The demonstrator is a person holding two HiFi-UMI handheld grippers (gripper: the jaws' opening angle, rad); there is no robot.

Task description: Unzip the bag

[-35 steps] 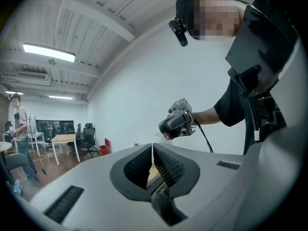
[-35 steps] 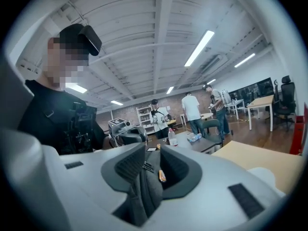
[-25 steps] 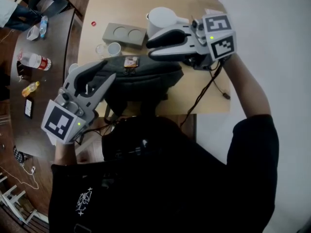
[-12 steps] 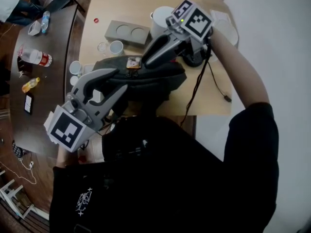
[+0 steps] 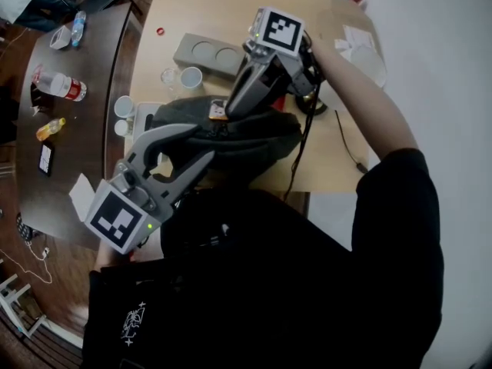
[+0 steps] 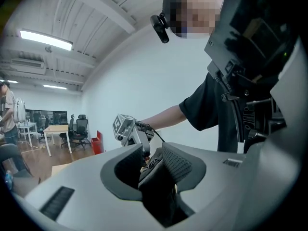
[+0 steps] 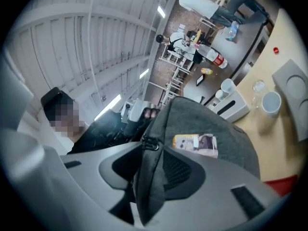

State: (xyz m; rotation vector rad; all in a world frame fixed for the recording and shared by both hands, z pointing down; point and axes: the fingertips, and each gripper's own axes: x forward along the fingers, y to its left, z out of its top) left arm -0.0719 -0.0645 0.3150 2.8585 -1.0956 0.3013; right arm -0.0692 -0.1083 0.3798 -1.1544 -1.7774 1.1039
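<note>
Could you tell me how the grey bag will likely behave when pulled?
Probably floppy: the bag slumps and a fold bunches in the right gripper. Slack-looking, so likely light; it may drag across the table. Its woven cloth looks grippy.

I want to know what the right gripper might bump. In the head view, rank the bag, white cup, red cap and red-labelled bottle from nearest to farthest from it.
From the right gripper:
1. bag, gripped in its jaws.
2. white cup, just past the bag, up-left.
3. red cap, farther up-left.
4. red-labelled bottle, far left.
</note>
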